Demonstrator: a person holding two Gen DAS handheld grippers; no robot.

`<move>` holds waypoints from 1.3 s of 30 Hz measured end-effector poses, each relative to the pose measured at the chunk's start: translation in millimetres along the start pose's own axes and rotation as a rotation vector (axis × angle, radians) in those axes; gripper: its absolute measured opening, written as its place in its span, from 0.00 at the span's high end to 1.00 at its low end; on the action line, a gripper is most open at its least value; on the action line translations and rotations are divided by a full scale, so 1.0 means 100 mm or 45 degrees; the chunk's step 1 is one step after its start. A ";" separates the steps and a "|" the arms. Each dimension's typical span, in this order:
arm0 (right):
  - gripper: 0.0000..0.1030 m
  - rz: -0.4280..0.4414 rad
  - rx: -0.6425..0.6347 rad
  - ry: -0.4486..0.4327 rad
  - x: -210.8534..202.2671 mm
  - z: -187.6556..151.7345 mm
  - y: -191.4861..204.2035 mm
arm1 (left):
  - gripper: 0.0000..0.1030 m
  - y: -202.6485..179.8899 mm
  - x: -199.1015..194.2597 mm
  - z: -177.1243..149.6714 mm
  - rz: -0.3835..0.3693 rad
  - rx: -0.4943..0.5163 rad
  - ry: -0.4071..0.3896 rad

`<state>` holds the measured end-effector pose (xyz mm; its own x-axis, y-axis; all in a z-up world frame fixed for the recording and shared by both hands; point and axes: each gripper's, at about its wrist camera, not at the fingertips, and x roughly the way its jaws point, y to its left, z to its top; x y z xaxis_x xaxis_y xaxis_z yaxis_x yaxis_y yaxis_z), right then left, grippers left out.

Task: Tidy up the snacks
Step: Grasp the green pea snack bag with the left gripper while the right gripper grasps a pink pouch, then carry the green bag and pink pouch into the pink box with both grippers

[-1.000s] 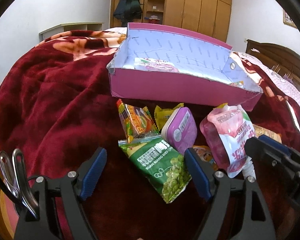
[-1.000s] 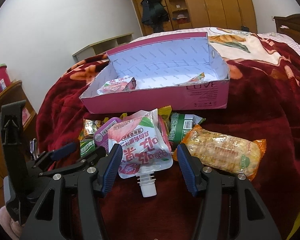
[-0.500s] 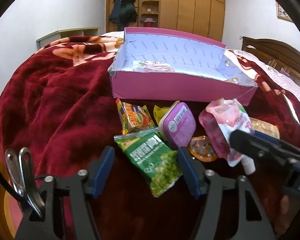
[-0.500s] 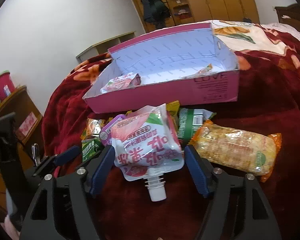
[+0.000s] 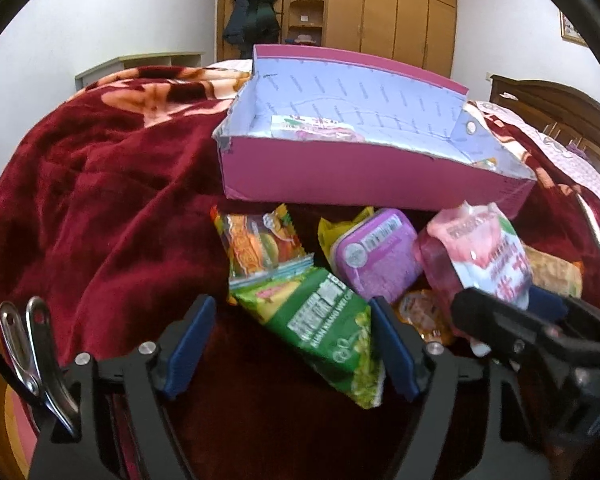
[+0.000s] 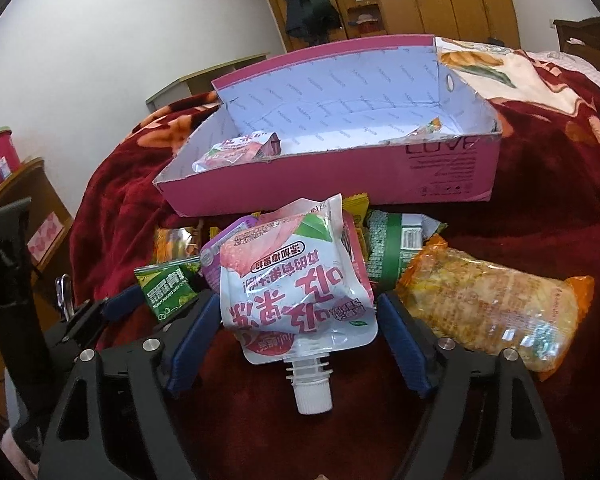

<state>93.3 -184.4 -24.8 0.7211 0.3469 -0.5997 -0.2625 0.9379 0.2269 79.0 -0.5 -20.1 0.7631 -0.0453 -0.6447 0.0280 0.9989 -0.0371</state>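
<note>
Blue-padded right gripper (image 6: 296,344), angled downward, jaws opening around pink pouch (image 6: 296,292).

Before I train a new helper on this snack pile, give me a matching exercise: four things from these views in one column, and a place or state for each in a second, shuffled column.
Things:
1. green pea packet
2. spouted pink pouch
3. orange cracker pack
4. pink box

Places or states:
A. on the blanket, outside the right tool's fingers
B. between the left tool's blue fingers
C. behind the pile, open, a few packets inside
D. between the right tool's fingers, cap toward the camera

Pairs: 1-B, 2-D, 3-A, 4-C
</note>
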 end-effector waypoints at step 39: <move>0.29 0.081 0.018 -0.142 -0.42 0.03 0.07 | 0.53 0.13 -0.74 0.21 -0.130 0.012 -0.150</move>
<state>62.6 -192.5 4.2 0.7704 0.4020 -0.4949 -0.3012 0.9136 0.2732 36.5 15.7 42.6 0.8265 -0.1459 -0.5437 0.1149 0.9892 -0.0907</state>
